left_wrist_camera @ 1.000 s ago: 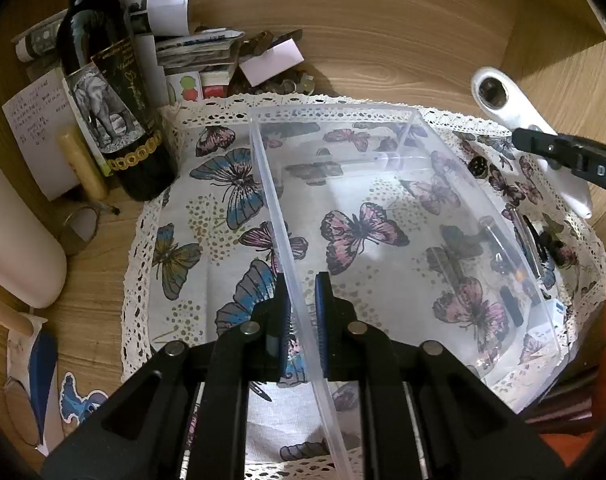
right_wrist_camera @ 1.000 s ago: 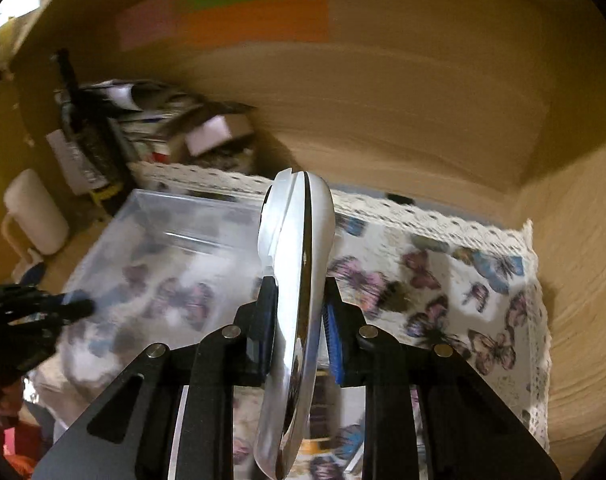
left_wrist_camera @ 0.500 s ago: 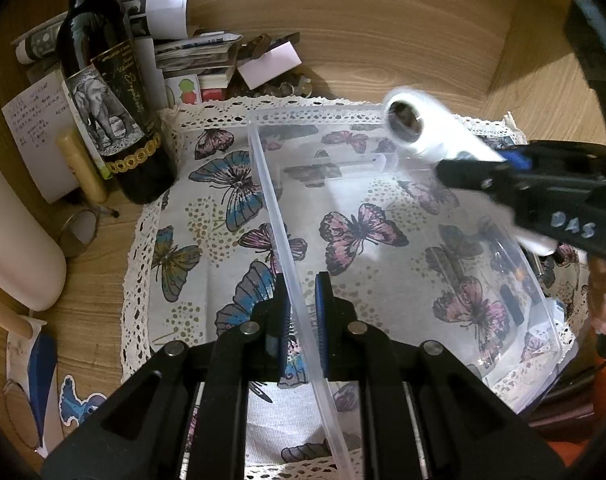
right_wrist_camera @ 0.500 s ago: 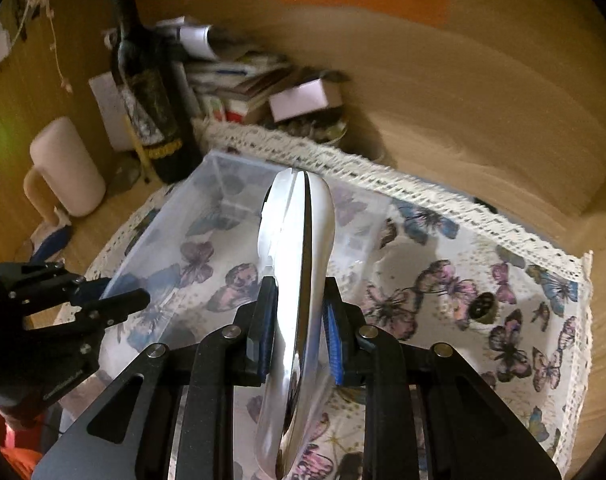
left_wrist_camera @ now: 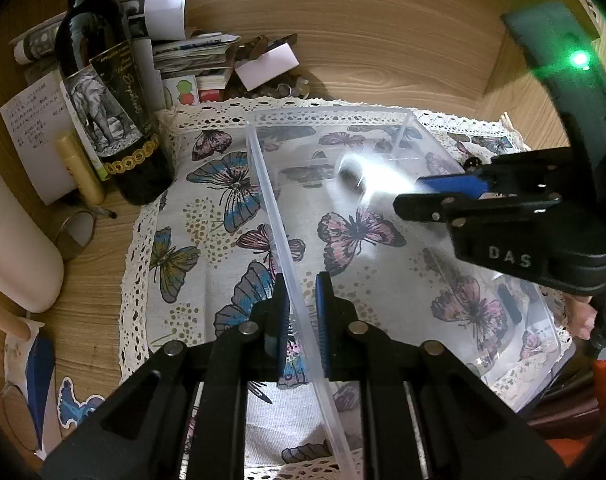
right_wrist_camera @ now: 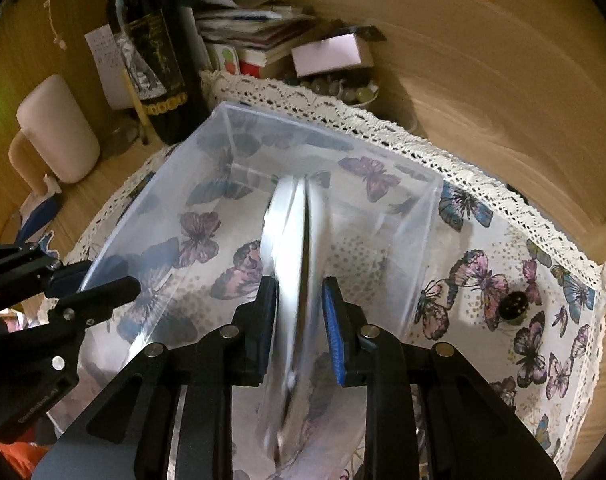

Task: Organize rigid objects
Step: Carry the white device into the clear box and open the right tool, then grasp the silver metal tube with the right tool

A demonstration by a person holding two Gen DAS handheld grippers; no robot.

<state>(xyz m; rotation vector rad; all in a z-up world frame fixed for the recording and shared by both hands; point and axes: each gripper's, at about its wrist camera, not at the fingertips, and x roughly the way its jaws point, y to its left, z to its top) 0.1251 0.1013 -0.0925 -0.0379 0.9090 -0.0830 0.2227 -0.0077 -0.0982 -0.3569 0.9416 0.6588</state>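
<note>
Left tongs (left_wrist_camera: pixel 301 312) clamped on the clear plastic bin's (left_wrist_camera: pixel 399 114) near wall. Right tongs (right_wrist_camera: pixel 301 328) apart, flanking a blurred white handled tool (right_wrist_camera: pixel 291 248) over the bin's interior.

clear plastic bin (left_wrist_camera: pixel 403 264): open-topped, upright on butterfly-print cloth | white elongated tool (right_wrist_camera: pixel 293 256): glossy, motion-blurred, pointing forward and down over the bin's interior, round end toward far wall

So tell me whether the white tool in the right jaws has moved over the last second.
Yes. The white tool has moved left, from beyond the clear bin's right wall to above its interior.
</note>
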